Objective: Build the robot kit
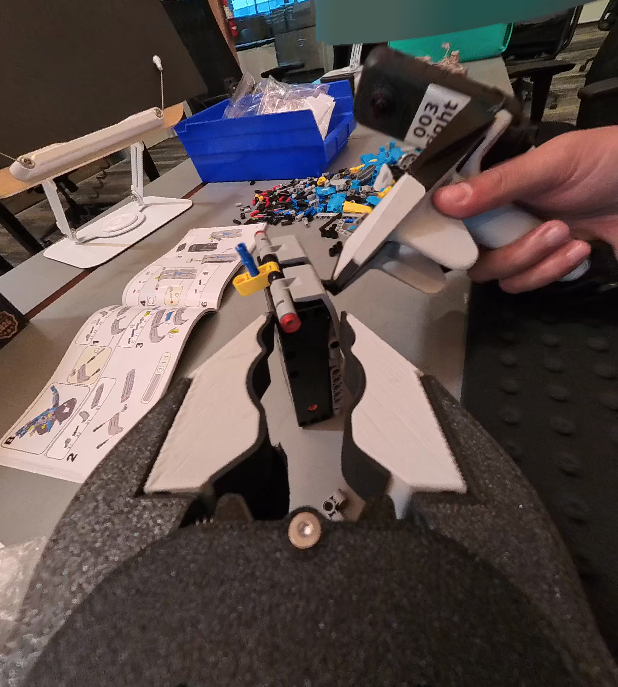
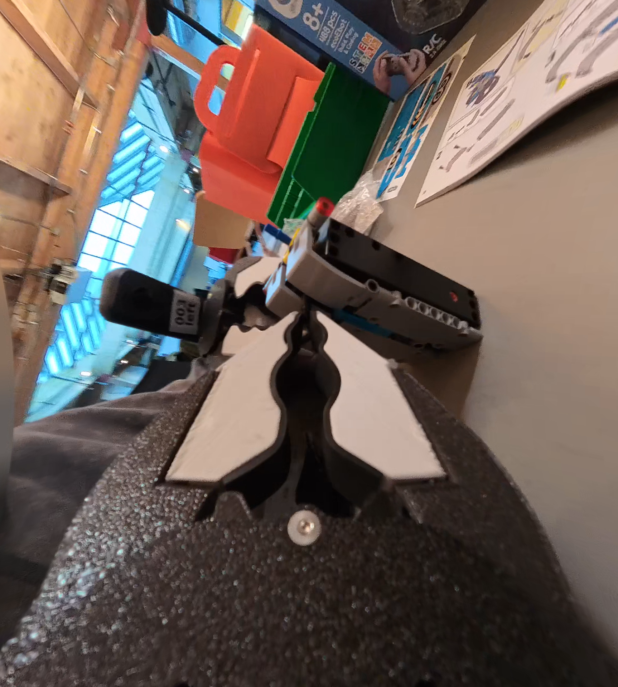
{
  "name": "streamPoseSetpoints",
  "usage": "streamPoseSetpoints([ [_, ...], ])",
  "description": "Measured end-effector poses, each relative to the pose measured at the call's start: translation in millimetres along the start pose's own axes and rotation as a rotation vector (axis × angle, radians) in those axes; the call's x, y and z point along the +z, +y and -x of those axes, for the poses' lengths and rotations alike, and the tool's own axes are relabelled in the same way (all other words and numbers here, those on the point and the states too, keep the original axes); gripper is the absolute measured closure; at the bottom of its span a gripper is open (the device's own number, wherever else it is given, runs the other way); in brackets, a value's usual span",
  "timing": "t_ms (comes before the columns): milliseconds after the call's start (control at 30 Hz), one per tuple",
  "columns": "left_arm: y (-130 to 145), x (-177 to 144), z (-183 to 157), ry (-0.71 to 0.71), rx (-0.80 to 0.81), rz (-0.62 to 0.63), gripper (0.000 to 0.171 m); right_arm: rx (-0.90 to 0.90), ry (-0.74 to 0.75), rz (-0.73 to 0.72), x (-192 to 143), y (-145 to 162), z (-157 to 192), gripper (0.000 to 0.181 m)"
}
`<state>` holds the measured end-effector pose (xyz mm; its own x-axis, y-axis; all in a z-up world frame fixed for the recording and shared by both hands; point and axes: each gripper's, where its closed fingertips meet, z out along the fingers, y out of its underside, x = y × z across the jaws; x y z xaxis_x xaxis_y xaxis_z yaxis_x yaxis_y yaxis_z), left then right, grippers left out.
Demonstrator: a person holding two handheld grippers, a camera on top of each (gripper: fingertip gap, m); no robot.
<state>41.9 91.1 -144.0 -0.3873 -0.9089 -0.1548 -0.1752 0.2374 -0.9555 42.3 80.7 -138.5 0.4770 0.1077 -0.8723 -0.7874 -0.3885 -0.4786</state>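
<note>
1. Your left tool (image 1: pixel 309 357) is clamped on the black-and-grey block assembly (image 1: pixel 305 371), which stands on the tabletop (image 1: pixel 393 334). Keep that grip firm and level.
2. Your right tool (image 1: pixel 337 284) has its fingers nearly together, tips at the assembly's far end beside the grey part (image 1: pixel 296 256). Whether it pinches anything, I cannot tell.
3. In the right wrist view, the tips sit against the assembly's underside (image 2: pixel 374 316); work gently.
4. Mind the yellow piece (image 1: pixel 253 277) with its blue pin (image 1: pixel 245 256).
5. The booklet (image 1: pixel 114 353) lies open just left; the loose parts (image 1: pixel 318 200) lie beyond.
</note>
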Motion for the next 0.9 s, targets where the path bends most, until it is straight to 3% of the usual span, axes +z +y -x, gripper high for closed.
streamPoseSetpoints([
  [233,0,0,1,-0.007,-0.001,-0.004,0.137,-0.287,0.211,0.073,-1,-5,-4,0.179],
  [567,1,2,3,-0.039,0.008,0.009,0.136,-0.867,0.615,0.170,0,-10,-7,0.179],
  [900,1,2,5,-0.063,0.012,0.025,0.137,-1.369,0.898,0.232,0,-14,-7,0.179],
])
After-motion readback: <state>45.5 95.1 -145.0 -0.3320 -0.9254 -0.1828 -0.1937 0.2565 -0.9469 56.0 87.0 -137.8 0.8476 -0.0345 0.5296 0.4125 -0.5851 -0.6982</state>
